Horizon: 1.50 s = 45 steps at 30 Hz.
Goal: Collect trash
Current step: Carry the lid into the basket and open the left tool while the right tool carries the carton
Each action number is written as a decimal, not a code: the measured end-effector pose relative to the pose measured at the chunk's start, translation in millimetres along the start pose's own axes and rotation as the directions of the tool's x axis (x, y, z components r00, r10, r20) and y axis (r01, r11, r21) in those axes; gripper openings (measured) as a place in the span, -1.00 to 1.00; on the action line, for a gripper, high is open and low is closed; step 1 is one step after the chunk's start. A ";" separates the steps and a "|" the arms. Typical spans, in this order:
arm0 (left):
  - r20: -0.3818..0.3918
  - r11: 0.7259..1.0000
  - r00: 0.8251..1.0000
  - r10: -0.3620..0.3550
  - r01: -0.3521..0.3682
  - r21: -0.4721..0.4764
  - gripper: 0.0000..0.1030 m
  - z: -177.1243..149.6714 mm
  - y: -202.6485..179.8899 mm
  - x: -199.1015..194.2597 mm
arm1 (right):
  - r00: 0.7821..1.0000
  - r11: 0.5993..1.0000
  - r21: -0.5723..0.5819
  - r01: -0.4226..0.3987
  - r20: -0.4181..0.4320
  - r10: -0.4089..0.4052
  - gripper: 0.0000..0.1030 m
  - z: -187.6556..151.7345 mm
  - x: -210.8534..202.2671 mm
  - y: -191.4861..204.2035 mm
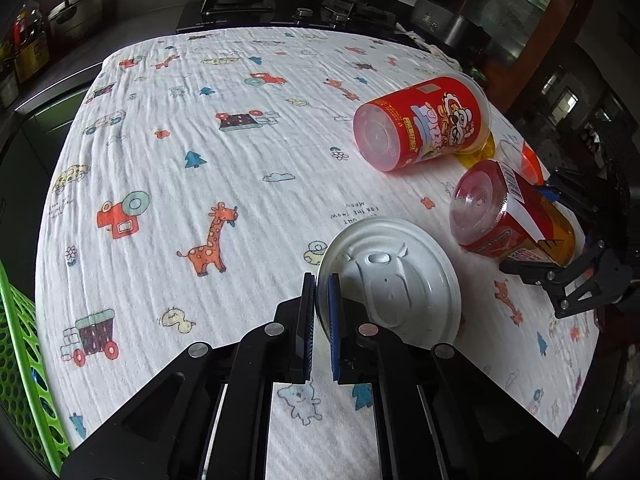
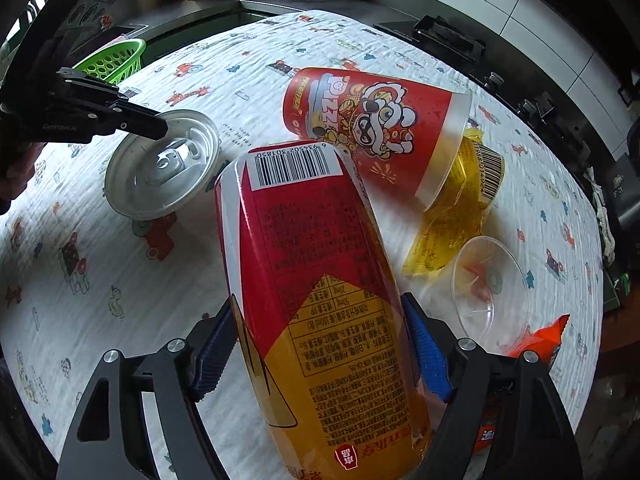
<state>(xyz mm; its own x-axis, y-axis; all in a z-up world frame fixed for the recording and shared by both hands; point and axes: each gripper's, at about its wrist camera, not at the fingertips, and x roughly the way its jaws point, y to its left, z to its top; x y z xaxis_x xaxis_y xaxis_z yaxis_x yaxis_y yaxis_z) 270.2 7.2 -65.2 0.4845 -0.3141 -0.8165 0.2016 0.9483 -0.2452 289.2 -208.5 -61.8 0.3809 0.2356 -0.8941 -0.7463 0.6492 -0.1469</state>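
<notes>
Round white plastic lid (image 1: 390, 276) is pinched at its 9 o'clock rim by the left hand-held gripper (image 1: 321, 320). Glossy red-yellow cylindrical can (image 2: 320, 300) is bracketed by the right hand-held gripper (image 2: 320, 352); contact cannot be told.

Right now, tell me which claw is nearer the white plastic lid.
Left. The left claw is shut on the white plastic lid's rim; the right claw straddles the red-and-yellow cup beside it.

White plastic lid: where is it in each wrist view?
Left wrist: white plastic lid sits bottom centre, its rim pinched by the left hand-held gripper.
Right wrist: the lid lies at left, mid-height, under that gripper's tip.
Shared landmark: the red pizza-print cup, on its side beyond the lid.
</notes>
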 end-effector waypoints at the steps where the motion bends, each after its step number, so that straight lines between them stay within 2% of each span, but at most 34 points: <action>1: 0.003 1.000 1.000 0.005 -0.005 -0.001 -0.90 -1.4 1.7 -3.2 | 1.000 1.000 0.004 -0.010 0.000 0.010 0.45 0.3 -1.2 0.6; 9: 0.047 0.998 0.998 0.035 -0.033 -0.054 -0.92 -13.7 29.5 -39.2 | 1.000 1.000 -0.007 -0.022 0.020 0.022 0.38 14.4 -17.2 25.1; 18: 0.127 0.989 0.988 0.087 -0.070 -0.130 -0.92 -33.9 73.1 -96.8 | 0.997 0.996 -0.071 -0.054 0.058 0.058 0.36 51.2 -32.8 76.9; 24: 0.200 0.970 0.967 0.157 -0.114 -0.213 -0.92 -51.9 117.3 -150.9 | 0.991 0.988 -0.131 -0.078 0.094 0.091 0.36 86.9 -40.8 118.5; 28: 0.226 0.946 0.946 0.233 -0.166 -0.279 -0.92 -68.9 155.3 -183.5 | 0.985 0.981 -0.160 -0.109 0.118 0.128 0.36 115.4 -43.2 147.7; 34: 0.183 0.892 0.917 0.355 -0.273 -0.359 -0.92 -98.0 212.8 -201.5 | 0.969 0.965 -0.208 -0.157 0.155 0.191 0.36 163.5 -43.7 197.4; 41: 0.061 0.839 0.926 0.371 -0.307 -0.449 -0.90 -133.4 269.8 -176.1 | 0.940 0.944 -0.238 -0.230 0.196 0.279 0.36 219.6 -40.0 248.9; 45: 0.029 0.820 0.930 0.367 -0.308 -0.483 -0.85 -149.1 287.6 -169.4 | 0.925 0.935 -0.235 -0.267 0.209 0.317 0.36 247.6 -33.7 273.2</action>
<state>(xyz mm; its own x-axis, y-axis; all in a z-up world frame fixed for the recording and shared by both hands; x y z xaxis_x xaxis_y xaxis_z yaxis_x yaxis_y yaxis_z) 119.2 339.9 -75.3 0.5494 0.0544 -0.8338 -0.3953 0.8961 -0.2020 207.6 140.1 33.0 0.2299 0.5747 -0.7854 -0.9276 0.3736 0.0018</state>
